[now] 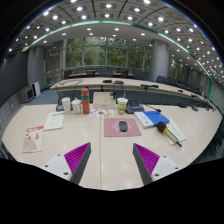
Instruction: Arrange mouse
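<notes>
A dark mouse lies on a pink mouse mat on the pale table, well beyond my fingers and slightly right of the middle. My gripper is open and empty, held above the table's near part. Its two fingers with magenta pads stand wide apart, with bare table between them.
Beyond the mat stand a red bottle, white cups and a paper cup. A blue book and papers lie to the right, a booklet and papers to the left. Office desks stand behind.
</notes>
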A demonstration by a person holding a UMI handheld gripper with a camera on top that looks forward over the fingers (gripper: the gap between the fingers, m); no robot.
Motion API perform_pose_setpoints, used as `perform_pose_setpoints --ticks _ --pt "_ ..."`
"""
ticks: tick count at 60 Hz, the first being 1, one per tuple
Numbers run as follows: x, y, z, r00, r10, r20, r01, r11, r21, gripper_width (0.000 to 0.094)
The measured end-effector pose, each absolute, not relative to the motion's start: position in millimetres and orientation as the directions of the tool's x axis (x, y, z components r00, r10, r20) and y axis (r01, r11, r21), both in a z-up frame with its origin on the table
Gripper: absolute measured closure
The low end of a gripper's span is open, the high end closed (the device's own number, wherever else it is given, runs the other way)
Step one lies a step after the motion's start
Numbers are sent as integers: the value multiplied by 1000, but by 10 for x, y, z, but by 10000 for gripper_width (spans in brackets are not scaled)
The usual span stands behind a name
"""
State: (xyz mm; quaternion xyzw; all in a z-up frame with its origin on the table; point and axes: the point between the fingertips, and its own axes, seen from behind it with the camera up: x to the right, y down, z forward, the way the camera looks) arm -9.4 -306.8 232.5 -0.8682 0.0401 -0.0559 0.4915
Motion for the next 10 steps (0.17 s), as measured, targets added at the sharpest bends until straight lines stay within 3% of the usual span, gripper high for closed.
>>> perform_pose_setpoints --ticks 10 --pt "-132 -3135 2444 990 -123 68 -1 -493 -870 78"
